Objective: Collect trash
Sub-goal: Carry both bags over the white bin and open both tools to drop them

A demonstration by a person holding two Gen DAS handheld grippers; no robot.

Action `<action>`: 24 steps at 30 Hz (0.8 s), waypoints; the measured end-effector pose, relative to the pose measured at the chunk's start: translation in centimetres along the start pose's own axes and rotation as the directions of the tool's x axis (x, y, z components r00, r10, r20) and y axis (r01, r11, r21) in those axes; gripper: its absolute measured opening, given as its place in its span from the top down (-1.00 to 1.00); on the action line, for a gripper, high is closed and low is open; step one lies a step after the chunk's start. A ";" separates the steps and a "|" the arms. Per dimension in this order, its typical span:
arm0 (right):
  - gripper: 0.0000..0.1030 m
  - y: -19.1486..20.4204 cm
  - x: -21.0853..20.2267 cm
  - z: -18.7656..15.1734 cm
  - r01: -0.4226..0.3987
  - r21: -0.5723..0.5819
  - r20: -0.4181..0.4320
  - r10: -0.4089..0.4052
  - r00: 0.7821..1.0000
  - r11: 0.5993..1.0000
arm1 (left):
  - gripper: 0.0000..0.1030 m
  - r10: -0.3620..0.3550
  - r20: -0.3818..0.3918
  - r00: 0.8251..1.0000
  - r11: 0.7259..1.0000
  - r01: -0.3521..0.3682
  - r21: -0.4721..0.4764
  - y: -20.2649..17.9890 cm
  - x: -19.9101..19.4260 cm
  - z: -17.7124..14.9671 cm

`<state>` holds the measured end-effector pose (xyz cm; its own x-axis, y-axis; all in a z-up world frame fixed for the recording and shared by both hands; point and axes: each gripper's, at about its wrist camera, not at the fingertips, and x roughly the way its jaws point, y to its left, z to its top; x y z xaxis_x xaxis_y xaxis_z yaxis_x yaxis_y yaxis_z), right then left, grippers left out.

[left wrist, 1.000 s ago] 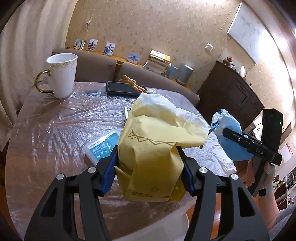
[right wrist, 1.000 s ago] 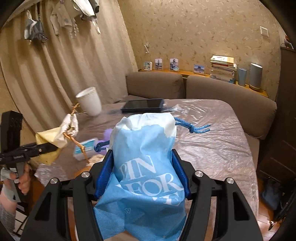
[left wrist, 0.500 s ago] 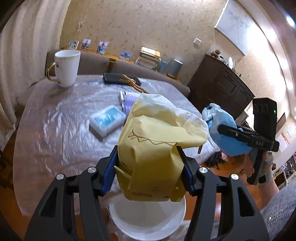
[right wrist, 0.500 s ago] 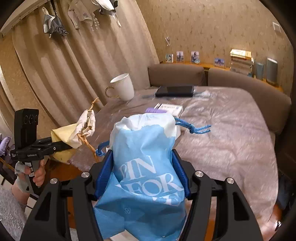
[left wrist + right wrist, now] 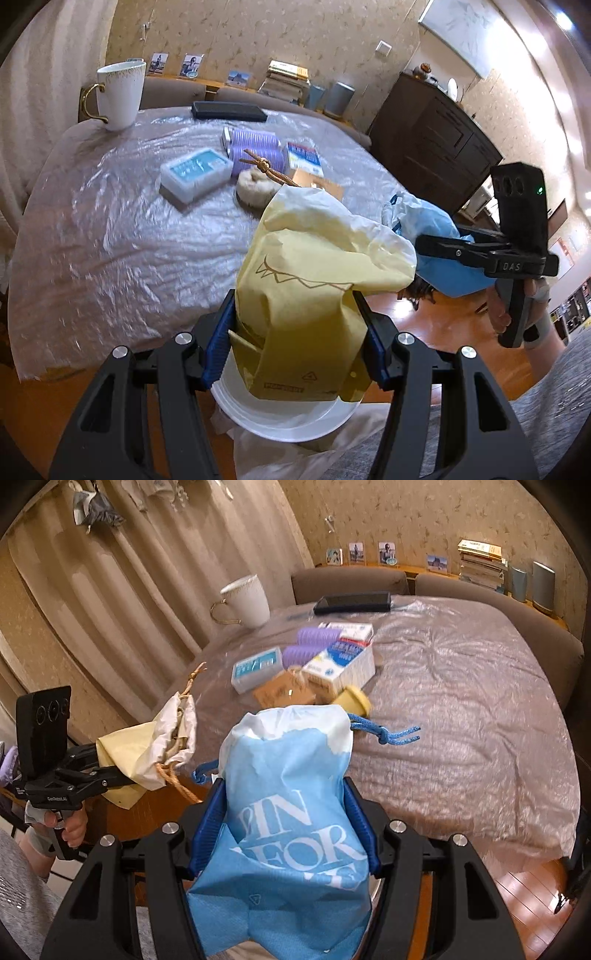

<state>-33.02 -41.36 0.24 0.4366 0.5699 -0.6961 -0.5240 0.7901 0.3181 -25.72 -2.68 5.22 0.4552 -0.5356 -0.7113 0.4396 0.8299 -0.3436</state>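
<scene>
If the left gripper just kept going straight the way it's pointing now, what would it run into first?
Probably the white bin right below its tips. The left gripper is clamped on the yellow bag, which hangs over the bin's rim, so the bag's bottom would likely meet it first. How far below it sits is hard to judge.

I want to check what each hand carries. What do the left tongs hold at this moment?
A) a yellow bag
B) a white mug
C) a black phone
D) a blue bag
A: in the left wrist view the left tongs are closed on the yellow bag, while the blue bag sits in the right tongs.
</scene>
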 end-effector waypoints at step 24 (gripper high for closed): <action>-0.18 -0.6 6.2 -8.3 0.026 0.015 -0.182 -0.023 0.983 1.000 | -0.16 0.157 -0.183 0.970 0.977 -0.180 -0.117 -1.5 7.5 -9.3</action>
<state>-36.04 -40.19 -9.64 0.3084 0.5007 -0.8088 -0.5016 0.8081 0.3090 -30.18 -6.45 -5.29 0.3686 -0.3611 -0.8566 0.2569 0.9251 -0.2795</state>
